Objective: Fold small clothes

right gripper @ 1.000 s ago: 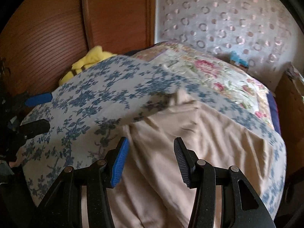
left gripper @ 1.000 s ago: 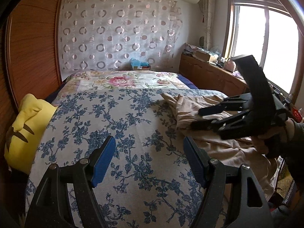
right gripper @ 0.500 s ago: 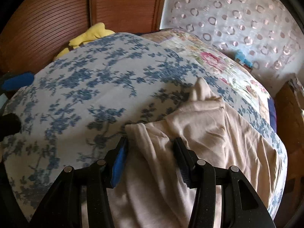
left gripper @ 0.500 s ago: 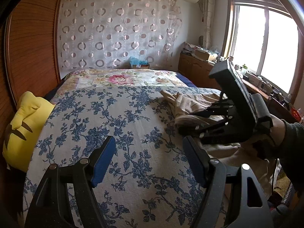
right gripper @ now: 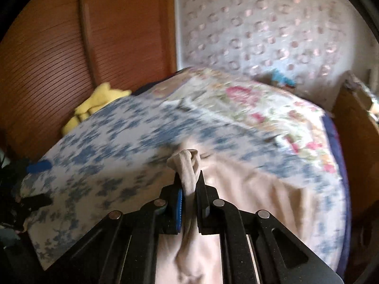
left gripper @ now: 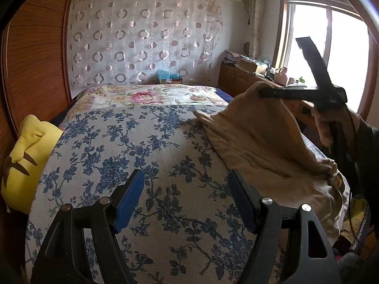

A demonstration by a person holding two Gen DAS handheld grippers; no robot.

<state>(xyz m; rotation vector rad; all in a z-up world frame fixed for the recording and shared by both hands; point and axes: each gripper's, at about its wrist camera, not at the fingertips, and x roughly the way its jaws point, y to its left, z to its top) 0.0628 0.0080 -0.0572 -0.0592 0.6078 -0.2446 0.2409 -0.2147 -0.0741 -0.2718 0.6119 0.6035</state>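
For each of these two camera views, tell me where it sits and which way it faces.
Left wrist: behind the open left gripper, looking up the bed toward the patterned curtain; the person's right hand shows.
Right wrist: behind the right gripper, jaws shut on the beige garment, facing the wooden wardrobe.
Shared: bed, garment, yellow plush, curtain.

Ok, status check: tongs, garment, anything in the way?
Right tongs just closed, pinching beige garment edge, lifted off the bedspread. Left tongs open, empty. Yellow plush at bed edge, clear.
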